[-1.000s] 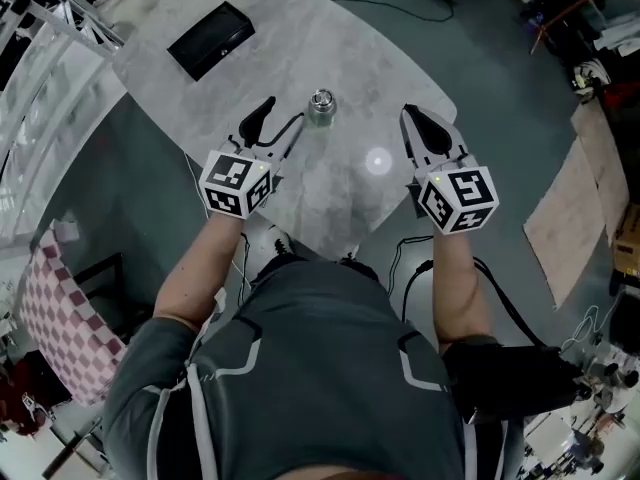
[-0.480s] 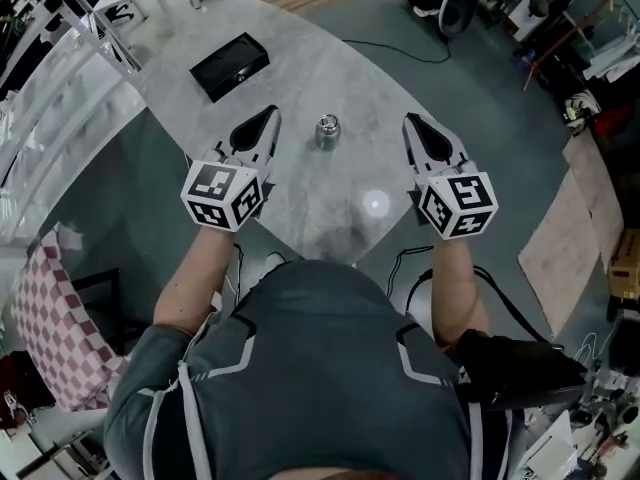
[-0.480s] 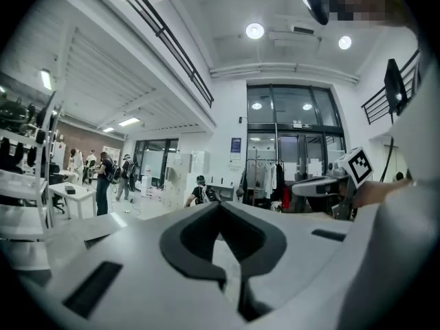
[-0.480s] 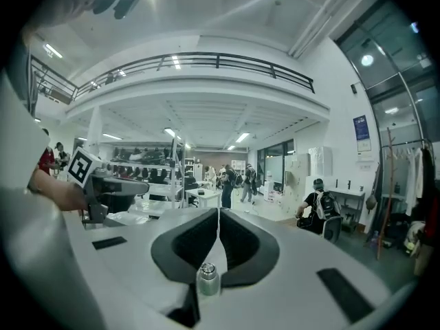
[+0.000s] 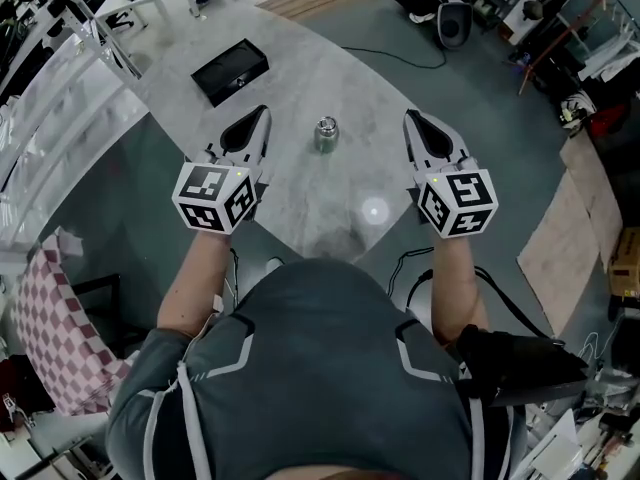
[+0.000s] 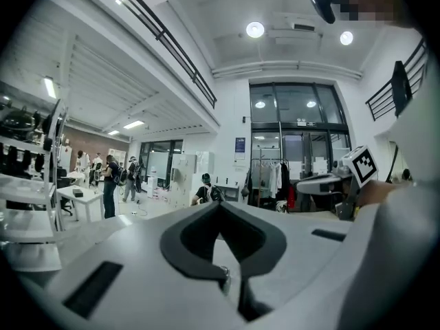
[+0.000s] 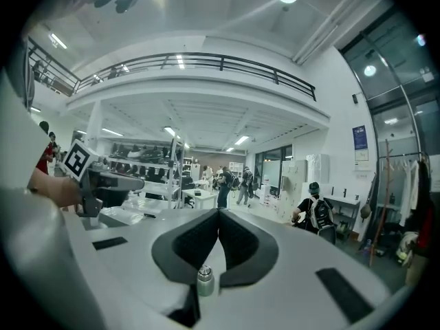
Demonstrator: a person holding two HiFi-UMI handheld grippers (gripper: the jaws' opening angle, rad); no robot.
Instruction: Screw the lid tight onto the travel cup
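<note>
Head view: high over travel cup (image 5: 326, 133), facing steeply down. Left gripper view: left of travel cup (image 6: 224, 278), close, facing roughly level. Right gripper view: right of travel cup (image 7: 205, 280), likewise. All share travel cup and table (image 5: 300, 198).

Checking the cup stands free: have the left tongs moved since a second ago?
Yes. The left tongs, now shut and empty, have drawn away from the travel cup, toward the view's left.
</note>
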